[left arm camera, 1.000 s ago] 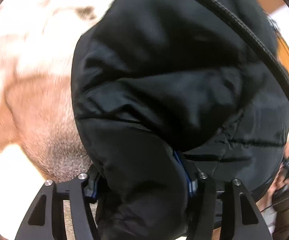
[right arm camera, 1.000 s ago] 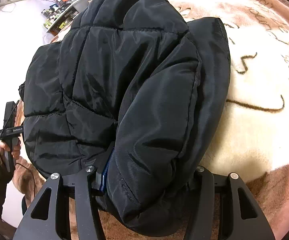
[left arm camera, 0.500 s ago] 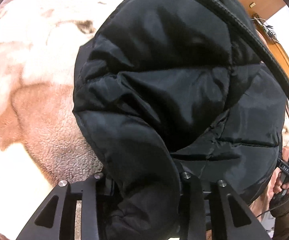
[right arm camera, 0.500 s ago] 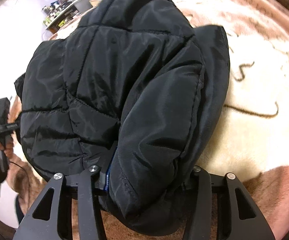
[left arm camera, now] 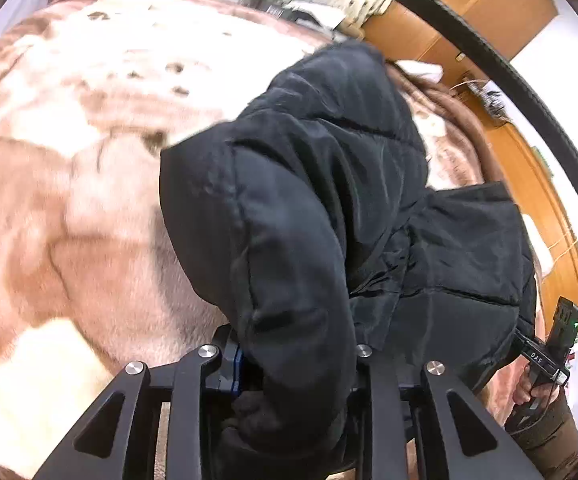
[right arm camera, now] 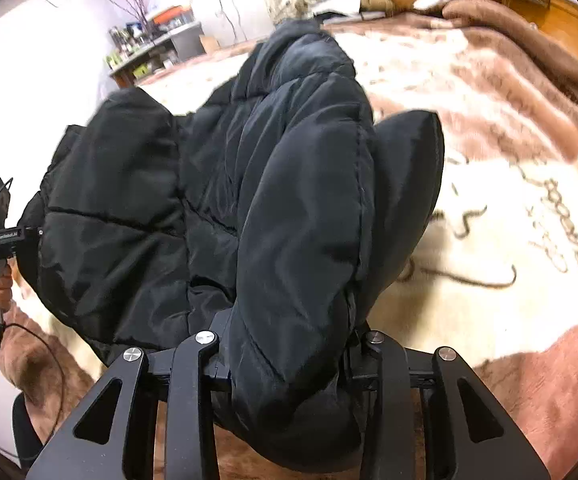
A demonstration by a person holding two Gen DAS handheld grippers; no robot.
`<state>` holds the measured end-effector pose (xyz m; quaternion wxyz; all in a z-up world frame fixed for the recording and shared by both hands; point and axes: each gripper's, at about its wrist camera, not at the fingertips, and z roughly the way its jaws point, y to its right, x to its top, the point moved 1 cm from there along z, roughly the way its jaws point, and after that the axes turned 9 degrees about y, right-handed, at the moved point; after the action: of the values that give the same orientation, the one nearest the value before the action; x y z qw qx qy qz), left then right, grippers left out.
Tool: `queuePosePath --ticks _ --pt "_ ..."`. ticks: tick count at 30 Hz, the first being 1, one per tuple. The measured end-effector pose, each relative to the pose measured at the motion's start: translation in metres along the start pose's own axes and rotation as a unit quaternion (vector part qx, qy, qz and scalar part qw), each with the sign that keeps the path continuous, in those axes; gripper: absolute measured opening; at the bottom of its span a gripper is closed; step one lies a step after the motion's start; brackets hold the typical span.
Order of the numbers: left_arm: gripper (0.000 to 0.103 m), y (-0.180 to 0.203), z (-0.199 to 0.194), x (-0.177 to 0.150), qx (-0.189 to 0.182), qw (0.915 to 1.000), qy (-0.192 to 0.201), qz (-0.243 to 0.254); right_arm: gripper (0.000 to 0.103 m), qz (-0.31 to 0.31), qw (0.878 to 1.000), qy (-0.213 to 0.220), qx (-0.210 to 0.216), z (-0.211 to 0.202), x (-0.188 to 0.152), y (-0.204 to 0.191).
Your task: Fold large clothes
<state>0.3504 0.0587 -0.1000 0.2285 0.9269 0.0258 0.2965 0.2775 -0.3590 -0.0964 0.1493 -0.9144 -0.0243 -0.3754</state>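
My left gripper and right gripper have just closed their jaws onto the black puffer jacket; its edge now rises off the bed blanket, starting the fold.

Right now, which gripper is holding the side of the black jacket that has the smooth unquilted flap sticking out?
The right gripper: beside its bunched fold of the black jacket stands a smooth flap; the left gripper pinches only quilted padding.
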Motion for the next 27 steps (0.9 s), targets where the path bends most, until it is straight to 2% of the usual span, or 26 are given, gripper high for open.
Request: queuePosePath --ticks 9,15,22,24,27 --pt "0.027 -0.030 -0.009 -0.006 -0.012 0.9990 0.042 -0.001 0.033 -0.012 0.999 0.051 0.015 -0.026 0.014 -0.028" --pt "0.026 -0.022 -0.038 0.010 -0.014 0.9968 0.079 -0.002 0.032 -0.029 0.996 0.080 0.032 -0.032 0.022 -0.054" --pt "0.021 -0.053 -0.080 0.024 -0.016 0.9896 0.142 -0.009 0.030 -0.051 0.990 0.111 0.066 -0.027 0.035 -0.095" --pt "0.020 -0.060 -0.084 0.023 -0.002 0.9899 0.141 -0.009 0.030 -0.056 0.990 0.105 0.071 -0.021 0.033 -0.107" --pt "0.020 -0.074 -0.071 0.009 0.015 0.9947 0.101 -0.015 0.030 -0.049 0.992 0.092 0.069 -0.014 0.022 -0.107"
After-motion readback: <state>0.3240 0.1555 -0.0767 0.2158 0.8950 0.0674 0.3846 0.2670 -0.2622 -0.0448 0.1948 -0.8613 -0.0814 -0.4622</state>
